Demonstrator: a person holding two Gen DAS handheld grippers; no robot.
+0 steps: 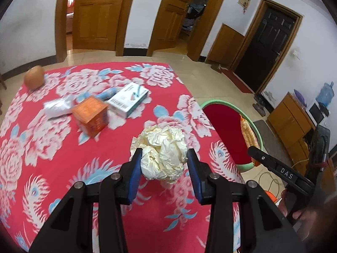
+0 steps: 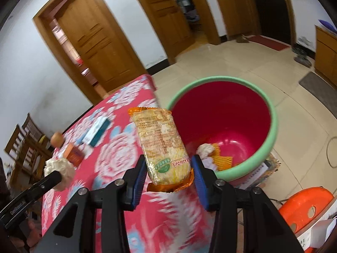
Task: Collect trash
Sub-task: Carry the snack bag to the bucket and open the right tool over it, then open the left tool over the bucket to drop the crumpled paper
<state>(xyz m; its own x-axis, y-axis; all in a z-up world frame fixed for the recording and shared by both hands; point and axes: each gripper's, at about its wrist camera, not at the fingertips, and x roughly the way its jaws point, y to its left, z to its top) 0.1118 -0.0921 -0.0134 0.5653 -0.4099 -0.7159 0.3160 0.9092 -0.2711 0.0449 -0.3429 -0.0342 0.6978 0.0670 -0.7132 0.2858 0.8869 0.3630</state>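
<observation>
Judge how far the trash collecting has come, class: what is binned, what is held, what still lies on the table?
Binned: a paper wad and orange scrap in the red bucket. Held: crumpled paper in the left gripper, snack packet in the right gripper. Left: orange box, white box, small wrapper.

Floral red table [image 1: 52, 168]: orange box [image 1: 91, 116], white box [image 1: 128, 100], brown ball [image 1: 34, 77]

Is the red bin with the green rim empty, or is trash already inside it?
Not empty. In the right wrist view, the red bin already holds a crumpled paper ball and an orange wrapper on its bottom.
</observation>
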